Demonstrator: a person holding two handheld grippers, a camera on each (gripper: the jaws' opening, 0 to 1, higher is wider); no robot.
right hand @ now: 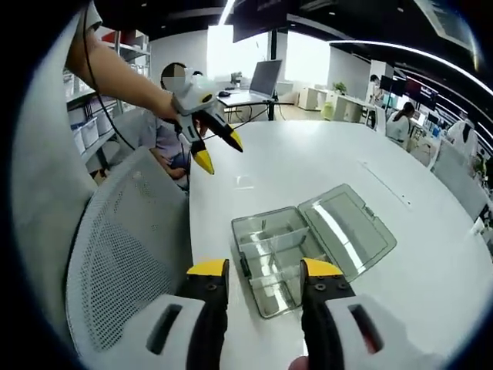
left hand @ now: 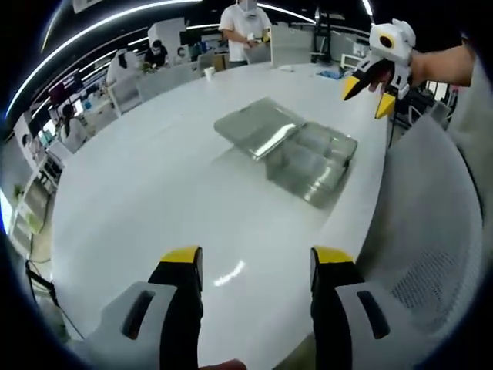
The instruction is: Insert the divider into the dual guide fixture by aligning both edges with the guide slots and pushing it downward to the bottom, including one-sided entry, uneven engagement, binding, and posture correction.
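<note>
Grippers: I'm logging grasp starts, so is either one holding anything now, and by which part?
Nothing is held. The left gripper and right gripper are both open and empty, apart from the clear plastic box lying open on the table.

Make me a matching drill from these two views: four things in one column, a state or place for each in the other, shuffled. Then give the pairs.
Things
1. clear box
2. box lid
3. left claw
4. mesh chair

States
A. held above the table
B. beside the table edge
C. swung open, lying flat
D. on the table, compartments exposed

Pairs: 1-D, 2-C, 3-A, 4-B

A white table [left hand: 154, 185] with a mesh-backed chair [right hand: 115, 254] beside it; a laptop [right hand: 266, 77] behind.
</note>
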